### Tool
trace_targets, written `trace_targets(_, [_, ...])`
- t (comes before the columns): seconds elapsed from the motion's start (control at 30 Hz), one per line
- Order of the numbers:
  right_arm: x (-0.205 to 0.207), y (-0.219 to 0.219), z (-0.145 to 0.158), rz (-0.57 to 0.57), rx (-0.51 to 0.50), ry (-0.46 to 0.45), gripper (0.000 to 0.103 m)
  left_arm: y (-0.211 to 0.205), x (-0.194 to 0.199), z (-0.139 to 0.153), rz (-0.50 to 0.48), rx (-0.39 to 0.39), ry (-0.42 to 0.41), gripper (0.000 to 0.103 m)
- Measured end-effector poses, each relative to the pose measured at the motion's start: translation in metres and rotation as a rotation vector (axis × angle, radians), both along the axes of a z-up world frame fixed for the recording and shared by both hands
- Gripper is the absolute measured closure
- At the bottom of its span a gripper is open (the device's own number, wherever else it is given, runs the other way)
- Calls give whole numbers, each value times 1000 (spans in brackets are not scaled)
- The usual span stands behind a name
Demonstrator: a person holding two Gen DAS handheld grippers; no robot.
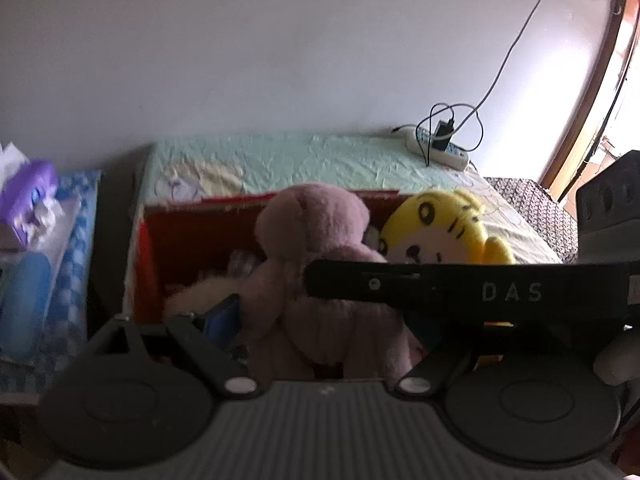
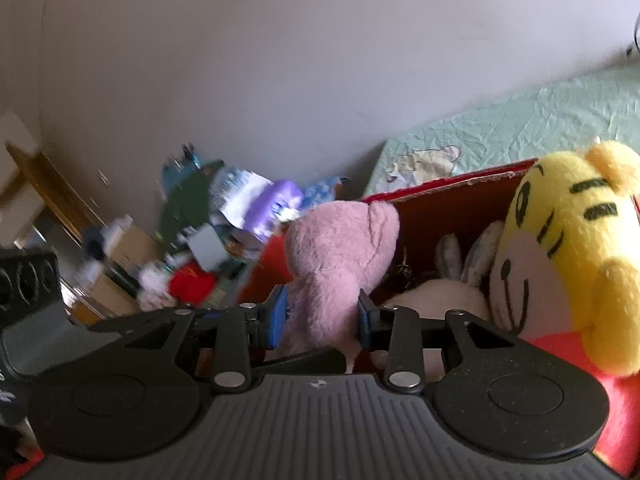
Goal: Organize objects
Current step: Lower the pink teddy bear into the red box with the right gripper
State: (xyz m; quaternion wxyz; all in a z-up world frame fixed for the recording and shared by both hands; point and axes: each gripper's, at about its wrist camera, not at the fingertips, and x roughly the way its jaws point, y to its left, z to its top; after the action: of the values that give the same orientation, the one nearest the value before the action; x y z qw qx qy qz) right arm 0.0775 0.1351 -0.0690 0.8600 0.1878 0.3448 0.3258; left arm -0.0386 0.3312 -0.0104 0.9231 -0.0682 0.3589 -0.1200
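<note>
A pink plush bear (image 1: 316, 240) stands upright at the near edge of a red box (image 1: 188, 236) on the bed. My right gripper (image 2: 322, 316) is shut on the pink bear (image 2: 340, 248), its blue pads pressing the body from both sides. My left gripper (image 1: 320, 320) sits close behind the bear with its blue pad (image 1: 224, 316) beside it; whether it grips cannot be told, and the right gripper's body crosses in front. A yellow tiger plush (image 1: 444, 228) leans in the box's right side, also in the right wrist view (image 2: 568, 256). A pale bunny plush (image 2: 452, 280) lies inside.
The bed (image 1: 304, 160) has a pale green sheet. A white power strip with a charger and cables (image 1: 438, 144) lies at its far corner by the wall. A cluttered side table with a purple tissue pack (image 1: 24, 196) stands to the left.
</note>
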Motion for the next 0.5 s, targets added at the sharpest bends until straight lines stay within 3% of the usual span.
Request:
trace_targets(0.3, [11, 21, -10, 7, -164, -62, 65, -5, 11, -23, 2, 54, 45, 19])
trace_targets(0.5, [10, 18, -13, 34, -246, -29, 66, -3, 11, -31, 4, 72, 82, 18])
